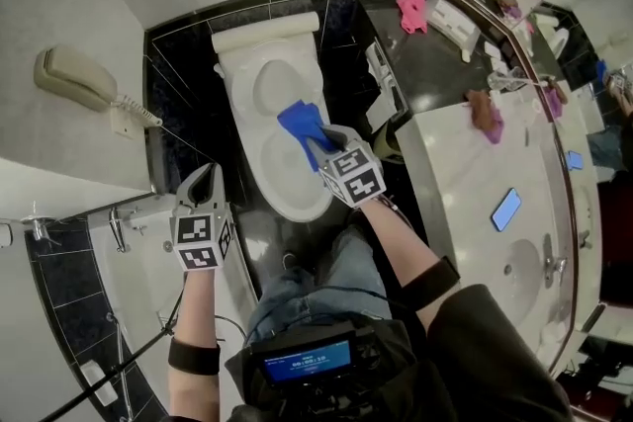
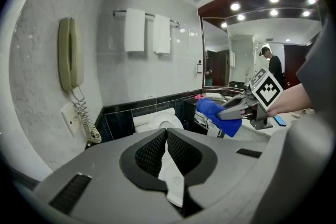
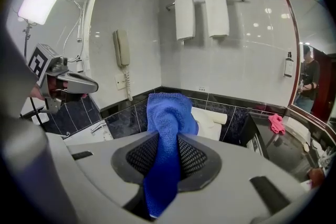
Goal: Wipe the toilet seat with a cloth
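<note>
A blue cloth (image 1: 302, 124) lies over the front half of a white toilet seat (image 1: 282, 198) in the head view, clamped at its near end by the right gripper (image 1: 318, 145). The right gripper view shows what the head view cannot: the cloth (image 3: 167, 128) is squeezed between the two dark ribbed pads of that gripper (image 3: 167, 149), standing up in a fold beyond them and trailing down behind them. The left gripper view gives the side angle, with the cloth (image 2: 215, 113) drooping from the right gripper's tip; whether it touches the seat cannot be told from any view. The left gripper (image 2: 167, 136) has its jaws pressed together with nothing held. In the head view it (image 1: 203, 175) sits left of the toilet over the dark floor, well apart from the cloth. The person's right forearm reaches up and leftward from the lower right, and the left arm rises straight from the lower left edge. Only the gripper views show two white towels (image 3: 184, 17) on a wall rail. A wall telephone (image 1: 74, 79) hangs left of the toilet, and a pink cloth (image 1: 411, 12) lies on the dark counter to its right.
</note>
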